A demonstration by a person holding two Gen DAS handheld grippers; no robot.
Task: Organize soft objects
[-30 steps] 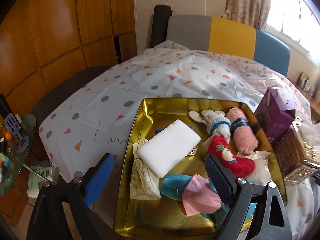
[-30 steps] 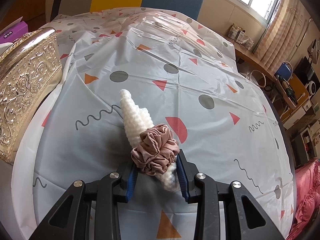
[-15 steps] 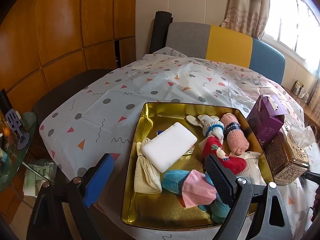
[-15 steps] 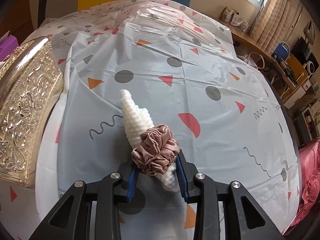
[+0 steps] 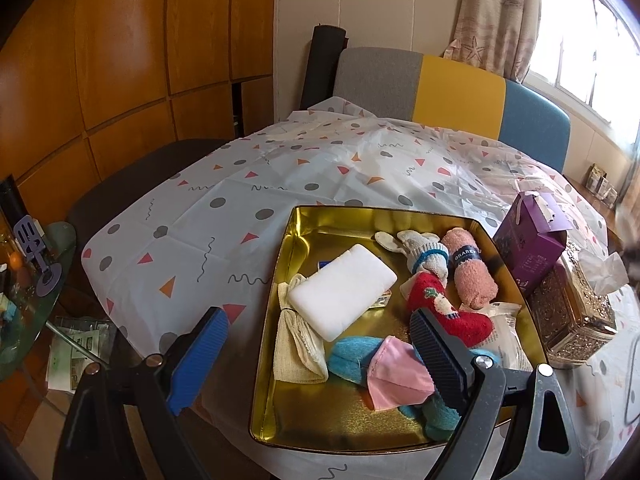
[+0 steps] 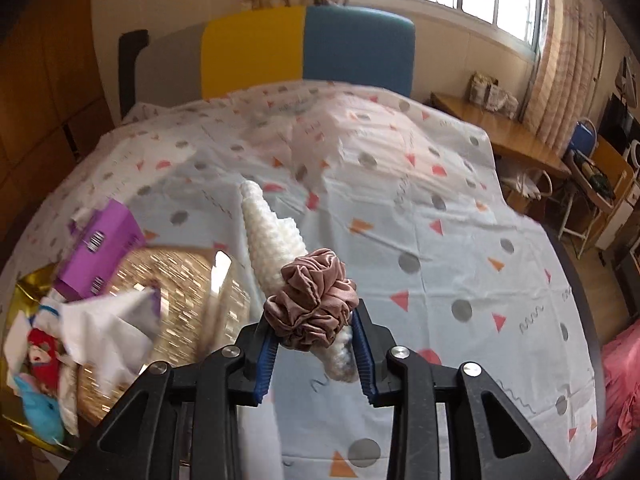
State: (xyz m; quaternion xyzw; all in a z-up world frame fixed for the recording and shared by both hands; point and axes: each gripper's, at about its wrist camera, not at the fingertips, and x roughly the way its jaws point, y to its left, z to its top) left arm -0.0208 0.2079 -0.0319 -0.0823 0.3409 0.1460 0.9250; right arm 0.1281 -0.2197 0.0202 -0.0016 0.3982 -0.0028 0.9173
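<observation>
1. The right tongs are pinching a bundle: a dusty-pink scrunchie wrapped round a white knitted roll; the blue pads press it from both sides, and the roll's long pointed end sticks out forward, unsupported, above the bench.
2. The left tongs are spread wide and hold nothing; they hang over the near left corner of the gold tray.
3. The tray already holds the sorted soft things: a white pad, a red sock, a pink rolled towel, a pink face mask lying on a blue sock, and a cream cloth.
4. Between the bundle and the tray stand a gold tissue box and a purple carton; the right view is blurred on that side, so exact gaps are hard to judge.
5. Judged risks for carrying the bundle to the tray: the grip seems to sit mostly on the scrunchie, so the roll could slide out of its loop; the overhanging tip could brush the tissue box or the loose tissue and drag it along; a release too near the tray's rim could leave the roll draped over the edge; the free space in the tray looks to be the near, bare gold floor, close beside the left tongs, so the two could knock together.
</observation>
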